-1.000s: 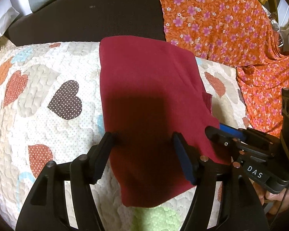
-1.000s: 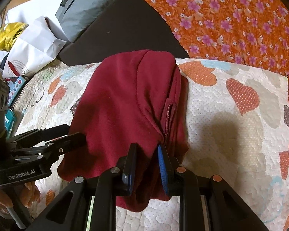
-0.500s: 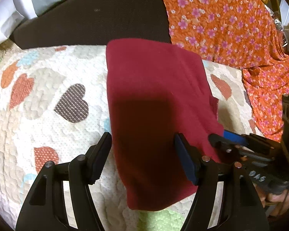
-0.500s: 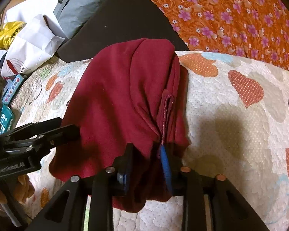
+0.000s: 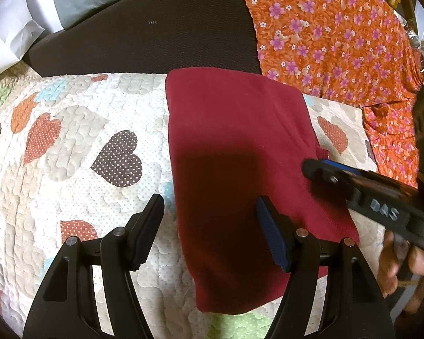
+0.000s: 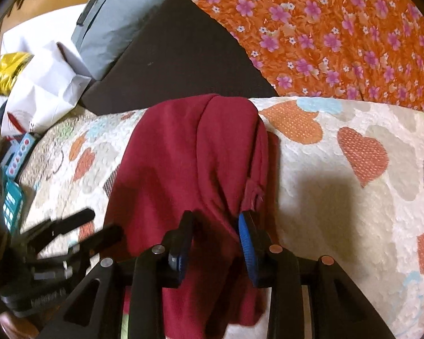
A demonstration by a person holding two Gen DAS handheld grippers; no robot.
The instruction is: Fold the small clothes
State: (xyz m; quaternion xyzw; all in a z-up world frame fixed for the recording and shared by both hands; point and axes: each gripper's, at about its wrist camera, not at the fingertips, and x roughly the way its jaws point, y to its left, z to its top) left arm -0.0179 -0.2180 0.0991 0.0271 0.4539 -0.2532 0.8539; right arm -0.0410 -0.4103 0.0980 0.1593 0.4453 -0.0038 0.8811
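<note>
Left gripper (image 5: 209, 234) spread wide, holding nothing, over the near left edge of the red garment (image 5: 240, 169). Right gripper (image 6: 216, 243) parted, cloth bunched between its fingers. Garment lies folded on the heart-patterned quilt (image 5: 70, 169); orange floral fabric (image 5: 324, 28) beyond.

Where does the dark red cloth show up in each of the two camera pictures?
Left wrist view: dark red cloth fills the centre, lying flat, mostly right of the middle.
Right wrist view: dark red cloth sits centre, bunched between the fingers.
Shared landmark: the orange flowered fabric, upper right in both.

The right tool (image 6: 216, 237) straddles a raised fold of the maroon garment (image 6: 189, 155), jaws parted.
</note>
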